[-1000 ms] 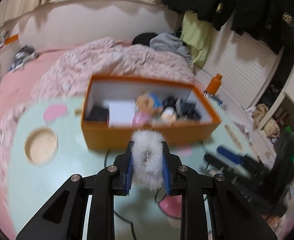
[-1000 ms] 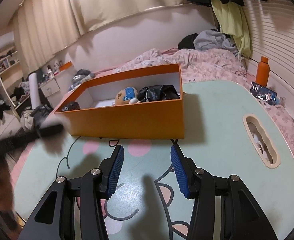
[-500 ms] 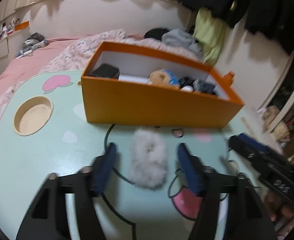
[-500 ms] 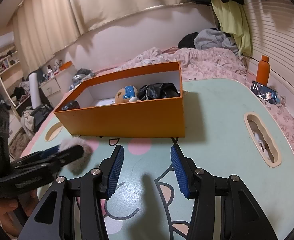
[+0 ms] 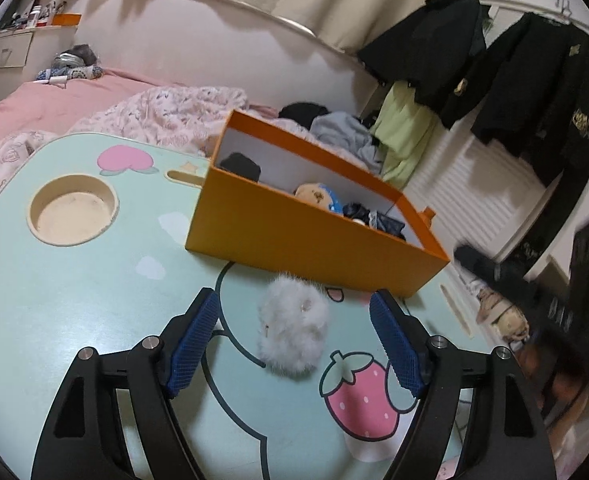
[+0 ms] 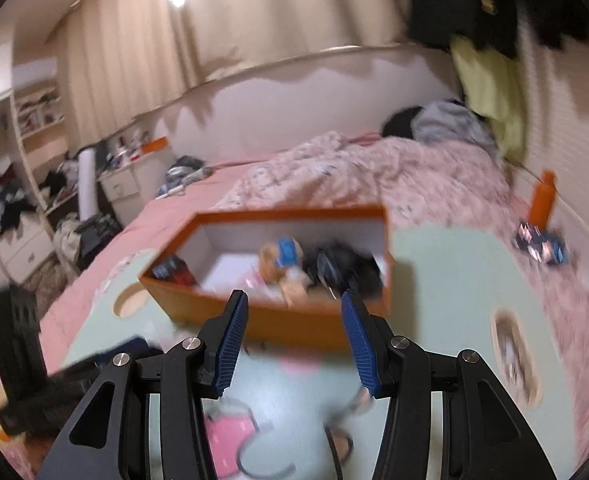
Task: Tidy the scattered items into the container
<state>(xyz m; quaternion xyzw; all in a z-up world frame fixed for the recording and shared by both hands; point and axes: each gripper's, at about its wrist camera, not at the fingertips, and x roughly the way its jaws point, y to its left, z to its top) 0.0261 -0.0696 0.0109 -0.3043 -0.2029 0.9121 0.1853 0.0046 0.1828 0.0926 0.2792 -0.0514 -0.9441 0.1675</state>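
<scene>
This is looking like a home bedroom: a pink bed (image 6: 374,168) is lying under long curtains (image 6: 142,40), dark jackets (image 5: 514,72) are hanging by the wall, and clothes are filling open shelves (image 6: 22,152).

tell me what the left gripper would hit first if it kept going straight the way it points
Most likely the white fluffy pom-pom, lying on the mint-green cartoon table between the open left gripper fingers. Past it stands the orange cardboard box. Depth is hard to judge.

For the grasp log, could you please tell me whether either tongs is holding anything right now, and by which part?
Nothing is held. The left tongs stand open around the fluffy ball on the table, untouched; the right tongs are open and empty.
</scene>
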